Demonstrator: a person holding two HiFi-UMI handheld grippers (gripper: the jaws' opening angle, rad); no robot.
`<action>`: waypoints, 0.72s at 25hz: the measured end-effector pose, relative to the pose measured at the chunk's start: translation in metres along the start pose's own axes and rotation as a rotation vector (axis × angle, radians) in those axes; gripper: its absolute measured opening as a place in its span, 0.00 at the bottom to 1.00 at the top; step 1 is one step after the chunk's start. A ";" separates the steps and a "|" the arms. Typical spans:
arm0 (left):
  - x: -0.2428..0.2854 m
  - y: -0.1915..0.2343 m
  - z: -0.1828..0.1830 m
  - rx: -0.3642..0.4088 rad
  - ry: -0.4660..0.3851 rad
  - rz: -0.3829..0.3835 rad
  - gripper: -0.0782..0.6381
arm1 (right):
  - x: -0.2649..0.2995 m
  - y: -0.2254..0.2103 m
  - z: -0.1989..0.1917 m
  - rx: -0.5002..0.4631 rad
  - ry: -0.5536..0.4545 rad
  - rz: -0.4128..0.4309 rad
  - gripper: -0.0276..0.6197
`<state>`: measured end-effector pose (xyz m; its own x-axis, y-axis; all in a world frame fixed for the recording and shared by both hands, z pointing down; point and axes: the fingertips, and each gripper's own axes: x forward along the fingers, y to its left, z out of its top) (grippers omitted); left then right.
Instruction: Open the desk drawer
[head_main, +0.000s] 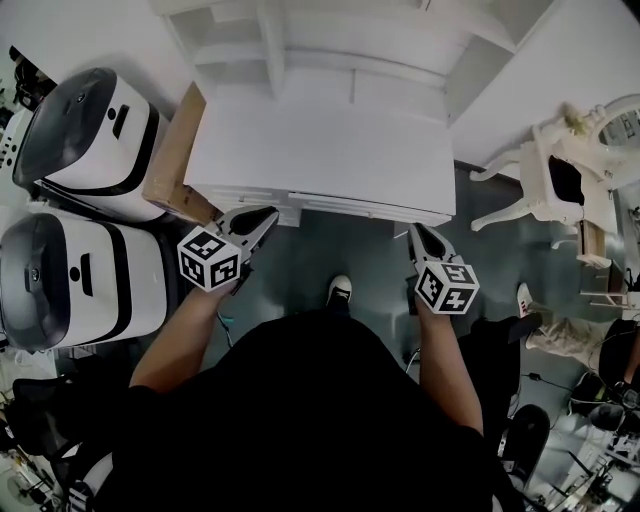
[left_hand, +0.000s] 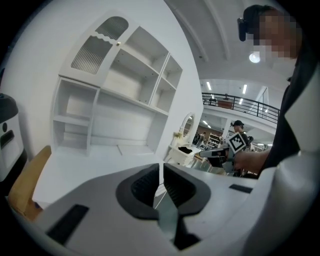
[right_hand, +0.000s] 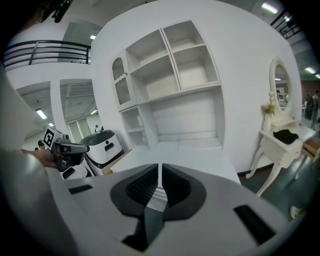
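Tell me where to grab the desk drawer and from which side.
Grip the drawer front, the thin strip under the desk top's near edge, coming in level from the person's side, which it faces. The small block left of centre may be a pull; too small to tell.

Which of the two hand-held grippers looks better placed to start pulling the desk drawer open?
Probably the left. The left hand-held gripper has its tips right by the drawer front, while the right hand-held gripper sits near its right end, slightly short of it. Both are shut.
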<state>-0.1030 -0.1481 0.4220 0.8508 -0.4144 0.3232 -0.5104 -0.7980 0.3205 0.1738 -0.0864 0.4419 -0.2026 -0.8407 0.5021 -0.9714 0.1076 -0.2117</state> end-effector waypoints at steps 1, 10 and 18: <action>0.006 0.002 0.002 -0.001 -0.001 0.003 0.15 | 0.005 -0.006 0.003 0.000 0.002 0.001 0.08; 0.038 0.022 0.013 -0.028 0.001 0.041 0.15 | 0.044 -0.037 0.023 -0.009 0.032 0.023 0.08; 0.051 0.035 0.013 -0.049 0.007 0.061 0.15 | 0.065 -0.043 0.026 -0.014 0.058 0.045 0.08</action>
<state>-0.0757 -0.2032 0.4379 0.8169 -0.4587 0.3498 -0.5672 -0.7489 0.3427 0.2053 -0.1594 0.4620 -0.2524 -0.8025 0.5406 -0.9628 0.1522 -0.2234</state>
